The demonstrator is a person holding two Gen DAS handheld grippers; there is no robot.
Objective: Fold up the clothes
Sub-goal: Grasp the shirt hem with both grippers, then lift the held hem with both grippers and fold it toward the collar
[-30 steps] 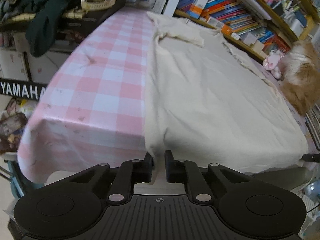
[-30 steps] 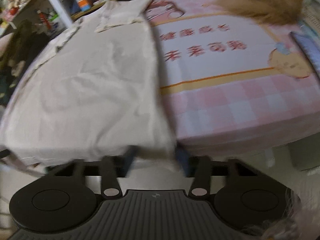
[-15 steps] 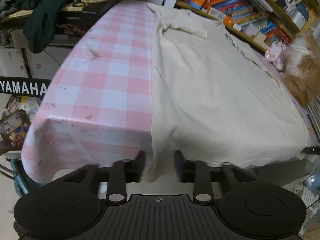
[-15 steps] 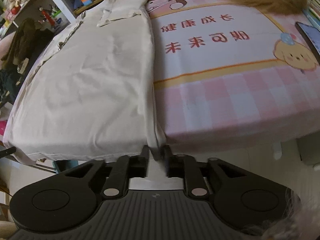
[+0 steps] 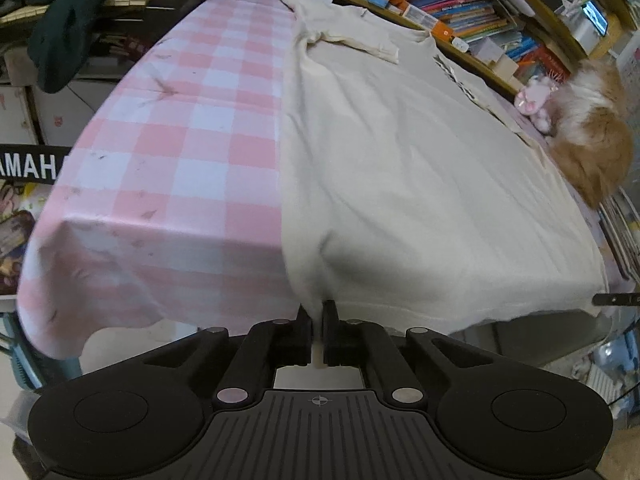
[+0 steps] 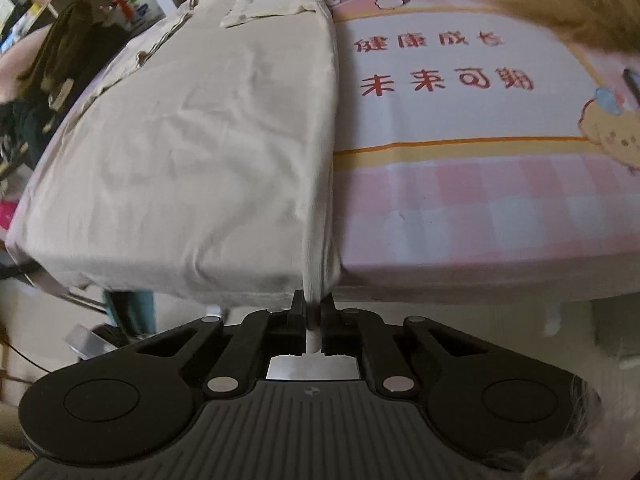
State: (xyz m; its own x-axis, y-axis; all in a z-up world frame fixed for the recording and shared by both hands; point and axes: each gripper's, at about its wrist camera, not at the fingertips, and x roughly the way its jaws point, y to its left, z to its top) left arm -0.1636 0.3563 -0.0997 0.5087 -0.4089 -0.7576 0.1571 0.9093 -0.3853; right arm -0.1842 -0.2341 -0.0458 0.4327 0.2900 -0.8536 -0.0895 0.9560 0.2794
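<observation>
Two grippers are engaged on one cream T-shirt (image 5: 420, 184), which lies flat on the pink checked tablecloth (image 5: 168, 152) with its hem hanging over the near table edge. The left gripper (image 5: 317, 320) pinches the hem's left corner; the right gripper (image 6: 313, 312) pinches the right corner. Both sleeves appear already turned in. The lengthwise fold of hem toward collar is judged outstanding.
</observation>
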